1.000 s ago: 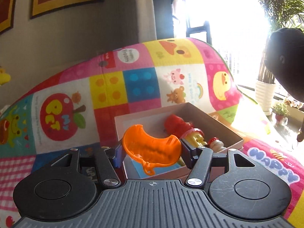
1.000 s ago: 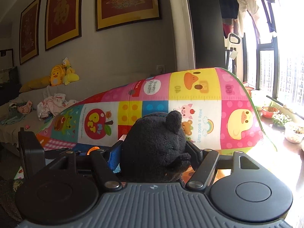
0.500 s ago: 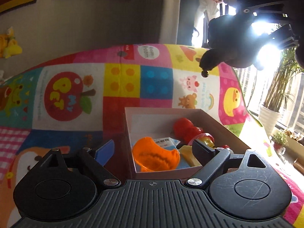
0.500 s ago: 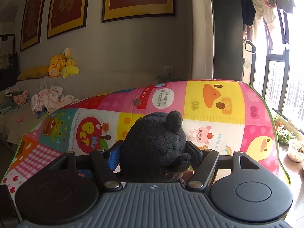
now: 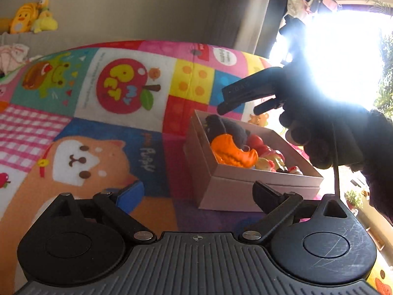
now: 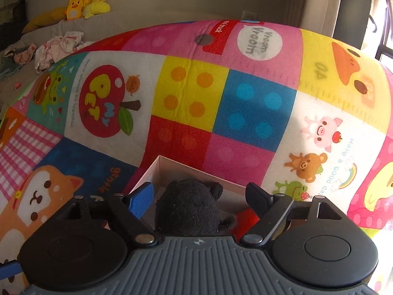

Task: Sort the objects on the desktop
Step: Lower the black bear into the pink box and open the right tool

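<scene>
Left claw up close, jaws spreading wide with nothing between them, hanging over the colourful play mat just short of the box. One blue-padded finger to the left, one dark finger to the right, both clear of everything.

Over to the right wrist view: right claw is letting its jaws out too, and the black plush toy sits between the fingers with daylight on either side, so the pads are off it. The plush is down inside the box, near its left wall, with something red beside it.

From the left wrist view, the box is a pale cardboard one resting on the mat, and it's packed: the orange toy lies in the near corner, the black plush toy behind it at the far-left end, red and yellow pieces toward the right. Just above the box, the right claw pokes in from the right, gripped by a gloved hand, dark against the glare.

Farther back, the mat curves up toward a grey wall, with yellow stuffed toys on a ledge and a blazing window at right.
</scene>
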### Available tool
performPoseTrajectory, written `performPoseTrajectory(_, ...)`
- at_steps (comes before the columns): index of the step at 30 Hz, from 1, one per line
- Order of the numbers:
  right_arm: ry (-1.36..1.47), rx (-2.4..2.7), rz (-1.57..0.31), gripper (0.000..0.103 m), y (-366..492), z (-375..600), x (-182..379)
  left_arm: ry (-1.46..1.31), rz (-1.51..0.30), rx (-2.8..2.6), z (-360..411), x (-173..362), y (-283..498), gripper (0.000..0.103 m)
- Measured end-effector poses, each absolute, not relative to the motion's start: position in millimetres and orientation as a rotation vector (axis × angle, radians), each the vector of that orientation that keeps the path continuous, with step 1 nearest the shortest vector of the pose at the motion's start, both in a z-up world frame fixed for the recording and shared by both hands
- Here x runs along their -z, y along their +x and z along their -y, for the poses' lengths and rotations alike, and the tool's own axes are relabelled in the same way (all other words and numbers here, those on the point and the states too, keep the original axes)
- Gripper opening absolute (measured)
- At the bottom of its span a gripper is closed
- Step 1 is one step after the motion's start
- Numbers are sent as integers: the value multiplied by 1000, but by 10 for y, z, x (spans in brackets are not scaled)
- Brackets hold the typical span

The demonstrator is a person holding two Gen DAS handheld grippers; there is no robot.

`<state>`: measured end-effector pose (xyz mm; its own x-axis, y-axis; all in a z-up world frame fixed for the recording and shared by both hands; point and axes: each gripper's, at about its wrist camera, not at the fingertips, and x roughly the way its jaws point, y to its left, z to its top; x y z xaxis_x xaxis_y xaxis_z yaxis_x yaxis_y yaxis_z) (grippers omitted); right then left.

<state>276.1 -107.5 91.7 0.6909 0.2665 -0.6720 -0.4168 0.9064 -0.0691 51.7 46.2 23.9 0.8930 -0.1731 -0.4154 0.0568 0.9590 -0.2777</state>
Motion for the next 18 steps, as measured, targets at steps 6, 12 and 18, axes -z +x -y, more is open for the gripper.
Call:
performPoseTrajectory(6,-185,-357,-682,86,2697,1203,-1098,-299,-488,122,-519,-165,561,99)
performPoseTrajectory(12,-271,-445,-728,58,2415,981,-984,-301,-490,115,-515,-155,558,100)
performPoseTrajectory(18,-434,-349,-773,59,2445,770,-602,-288,-498,105,-512,-123,562,100)
